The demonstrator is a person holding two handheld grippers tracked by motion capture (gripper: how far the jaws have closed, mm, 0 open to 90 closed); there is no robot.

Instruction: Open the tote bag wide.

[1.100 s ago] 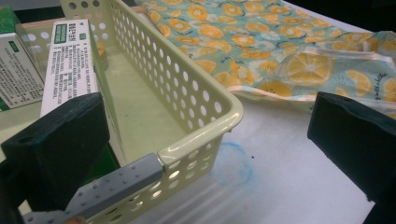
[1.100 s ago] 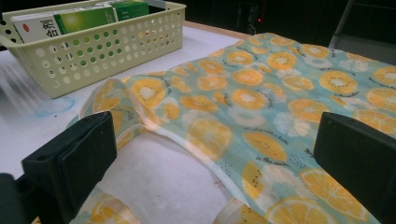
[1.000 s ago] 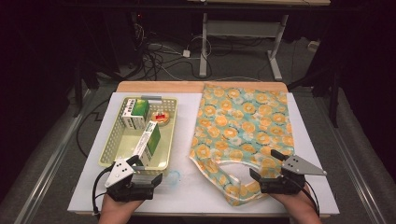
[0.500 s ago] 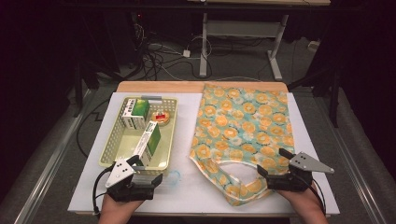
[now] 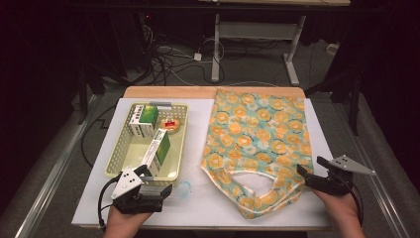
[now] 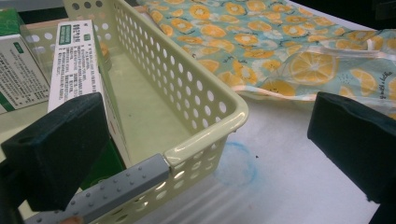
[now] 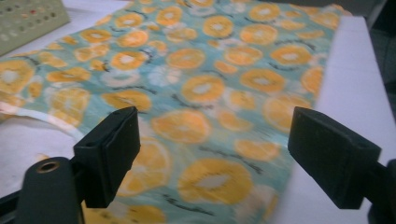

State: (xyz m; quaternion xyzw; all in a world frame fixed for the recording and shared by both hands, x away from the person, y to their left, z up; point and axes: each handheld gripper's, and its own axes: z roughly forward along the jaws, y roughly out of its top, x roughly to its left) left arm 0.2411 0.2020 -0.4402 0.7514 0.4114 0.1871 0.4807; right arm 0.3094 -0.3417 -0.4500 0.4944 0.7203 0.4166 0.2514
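Lemon-print bag (image 5: 257,144) lies flat by the worktop's right edge; right hand-held gripper (image 5: 309,178), jaws just narrowing yet unclamped, lines up on its handle; left hand-held gripper (image 5: 156,182) waits open.

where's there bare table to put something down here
Free: the white strip between the basket and the lemon-print bag, and the front edge between the left gripper and the bag's handles. Crowded: the basket, with its cartons, and the bag's side by the right gripper.
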